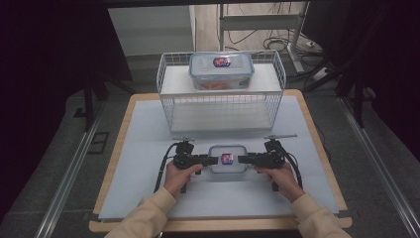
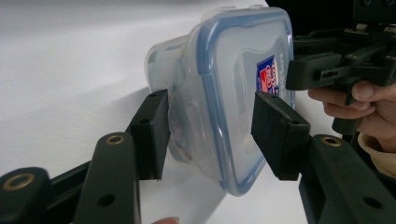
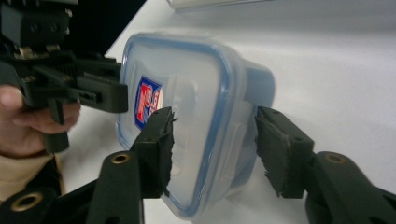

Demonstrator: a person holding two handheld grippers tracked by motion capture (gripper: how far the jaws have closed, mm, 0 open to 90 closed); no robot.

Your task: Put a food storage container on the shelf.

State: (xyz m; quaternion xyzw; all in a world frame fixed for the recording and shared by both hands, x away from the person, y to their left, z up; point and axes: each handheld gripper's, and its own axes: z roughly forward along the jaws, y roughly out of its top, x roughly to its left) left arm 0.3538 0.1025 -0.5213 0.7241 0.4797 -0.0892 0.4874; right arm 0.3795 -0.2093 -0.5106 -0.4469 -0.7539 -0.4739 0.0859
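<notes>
A small clear container with a blue-rimmed lid and a red-blue sticker (image 1: pixel 227 158) lies on the white mat between my two grippers. My left gripper (image 1: pixel 214 160) reaches in from its left end and my right gripper (image 1: pixel 241 159) from its right end. In the left gripper view the container (image 2: pixel 233 93) sits between the jaws of the left gripper (image 2: pixel 212 135), one pad at the base and one over the lid. In the right gripper view the right gripper (image 3: pixel 212 149) straddles the container (image 3: pixel 187 116) the same way, with a thin gap at the base-side pad.
A white wire basket (image 1: pixel 168 94) stands upside down at the back of the table. On top of it rests a larger clear container with a blue lid (image 1: pixel 221 69). The white mat (image 1: pixel 148 148) covers the wooden table. Dark stands and cables lie beyond.
</notes>
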